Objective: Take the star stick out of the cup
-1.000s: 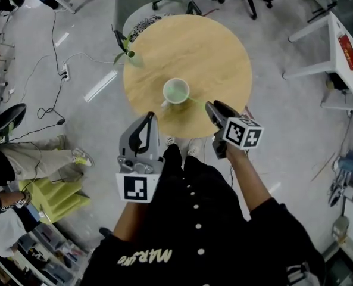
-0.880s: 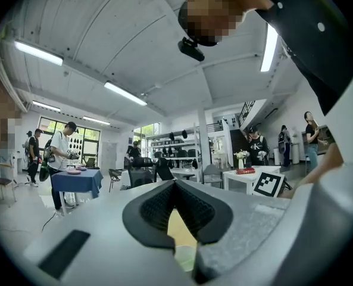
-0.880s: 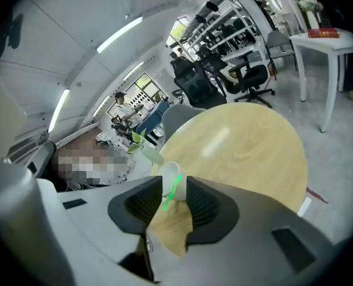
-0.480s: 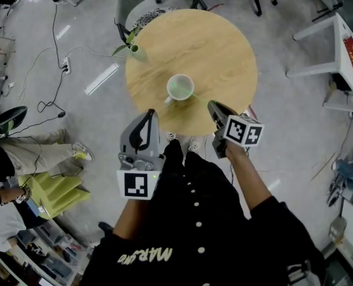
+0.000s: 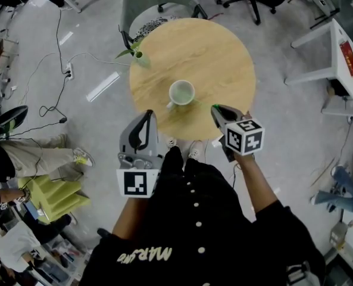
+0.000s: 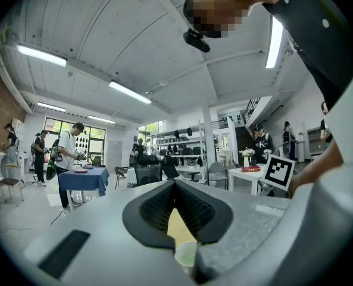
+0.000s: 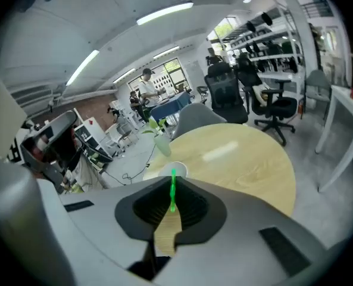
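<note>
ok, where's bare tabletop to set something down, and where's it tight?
Free: the far half of the round table beyond the cup, and the strip between cup and right rim. Tight: left rim by the plant vase; near edge, where the right gripper, shut on the green stick, sits by the cup and the left gripper hangs at the rim.

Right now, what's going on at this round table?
A person works two handheld grippers over a round wooden table. The right claw is closed on the green star stick, just beside the cup. Whether the stick is fully out of the cup is unclear. The left claw hangs shut and empty near the table's edge.
</note>
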Demonstrator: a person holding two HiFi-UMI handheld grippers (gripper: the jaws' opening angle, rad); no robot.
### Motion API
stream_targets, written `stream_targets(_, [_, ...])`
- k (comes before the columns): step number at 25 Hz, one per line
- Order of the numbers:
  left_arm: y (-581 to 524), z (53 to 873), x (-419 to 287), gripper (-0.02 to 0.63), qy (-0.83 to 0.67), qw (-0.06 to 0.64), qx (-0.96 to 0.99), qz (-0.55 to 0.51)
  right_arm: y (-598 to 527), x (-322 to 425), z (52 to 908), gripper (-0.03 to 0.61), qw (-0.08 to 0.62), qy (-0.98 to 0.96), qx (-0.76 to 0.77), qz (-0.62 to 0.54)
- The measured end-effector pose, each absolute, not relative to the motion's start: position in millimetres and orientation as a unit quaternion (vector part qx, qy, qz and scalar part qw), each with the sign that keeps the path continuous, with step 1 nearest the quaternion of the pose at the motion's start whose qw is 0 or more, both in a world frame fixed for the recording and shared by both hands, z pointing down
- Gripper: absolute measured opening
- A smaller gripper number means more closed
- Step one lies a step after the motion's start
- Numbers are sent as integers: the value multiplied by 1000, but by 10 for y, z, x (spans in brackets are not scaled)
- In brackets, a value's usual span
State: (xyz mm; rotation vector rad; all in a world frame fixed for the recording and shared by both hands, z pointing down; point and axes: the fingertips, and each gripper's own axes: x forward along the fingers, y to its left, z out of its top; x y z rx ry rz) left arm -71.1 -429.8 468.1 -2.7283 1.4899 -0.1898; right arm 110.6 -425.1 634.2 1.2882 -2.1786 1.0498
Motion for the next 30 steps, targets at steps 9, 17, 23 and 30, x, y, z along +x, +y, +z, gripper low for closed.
stream_targets(9, [-4255, 4545, -709, -6, 473, 8, -878, -71, -4168, 1036, 5643, 21, 239, -823, 435, 275])
stream_targets(17, [-4276, 4262, -637, -6, 476, 2, -879, -32, -4169, 1157, 4751, 21, 161, -846, 485, 153])
stream_targets(23, [-4279, 3925, -545, -6, 472, 37, -881, -19, -4179, 1244, 4126, 21, 79, -843, 527, 68])
stream_targets(30, [-4279, 3695, -626, -6, 482, 32, -875, 4, -4135, 1337, 3600, 21, 3, -824, 566, -17])
